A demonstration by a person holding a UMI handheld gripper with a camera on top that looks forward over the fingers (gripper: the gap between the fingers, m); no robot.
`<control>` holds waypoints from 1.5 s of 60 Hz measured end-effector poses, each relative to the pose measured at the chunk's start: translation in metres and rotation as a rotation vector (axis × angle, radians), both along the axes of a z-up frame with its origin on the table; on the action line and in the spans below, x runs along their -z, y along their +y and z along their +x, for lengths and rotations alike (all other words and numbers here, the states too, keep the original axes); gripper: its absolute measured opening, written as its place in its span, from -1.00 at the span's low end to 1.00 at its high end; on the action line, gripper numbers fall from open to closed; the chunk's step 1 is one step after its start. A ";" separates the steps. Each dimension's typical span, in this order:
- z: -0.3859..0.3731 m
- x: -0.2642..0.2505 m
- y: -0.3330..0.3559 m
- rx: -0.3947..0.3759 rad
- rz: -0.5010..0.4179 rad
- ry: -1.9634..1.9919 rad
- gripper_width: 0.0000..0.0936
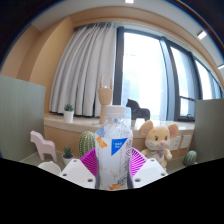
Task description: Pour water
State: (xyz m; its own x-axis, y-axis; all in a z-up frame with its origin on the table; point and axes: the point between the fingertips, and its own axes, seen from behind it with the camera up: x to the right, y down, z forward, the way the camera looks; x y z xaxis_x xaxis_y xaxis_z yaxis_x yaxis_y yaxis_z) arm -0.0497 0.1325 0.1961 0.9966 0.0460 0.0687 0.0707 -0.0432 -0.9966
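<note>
A clear plastic water bottle [116, 148] with a blue-and-white label stands upright between my gripper's [113, 160] two magenta pads [91, 162]. Both pads press against its sides, and the bottle fills the gap between them. The bottle's cap [114, 109] rises above the fingers. Its base is hidden below the fingers. No cup or other vessel for the water shows in the view.
Beyond the bottle lies a windowsill ledge [60, 124] with a plush mouse toy [157, 141], a green cactus [90, 142], a small potted plant [69, 113] and a white toy figure [43, 151]. A large window with grey curtains [88, 70] stands behind.
</note>
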 end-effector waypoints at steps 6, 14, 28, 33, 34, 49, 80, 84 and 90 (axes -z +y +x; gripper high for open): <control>-0.002 0.034 0.007 -0.013 -0.043 0.028 -0.23; -0.008 0.069 0.012 -0.027 -0.092 0.042 -0.23; -0.006 0.088 0.010 -0.024 -0.098 0.055 -0.17; -0.006 0.087 0.010 -0.031 -0.092 0.048 0.01; -0.006 0.087 0.010 -0.032 -0.091 0.044 0.03; 0.009 0.101 -0.016 0.026 -0.151 0.062 0.83; -0.005 0.145 -0.236 0.100 -0.346 0.130 0.83; -0.007 0.139 -0.254 0.101 -0.342 0.115 0.83; -0.011 0.121 -0.278 0.089 -0.328 0.121 0.83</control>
State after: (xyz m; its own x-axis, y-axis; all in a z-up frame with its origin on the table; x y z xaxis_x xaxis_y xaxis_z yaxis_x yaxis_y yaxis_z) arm -0.0607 -0.1457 0.0751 0.9977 -0.0413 -0.0542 -0.0655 -0.3631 -0.9294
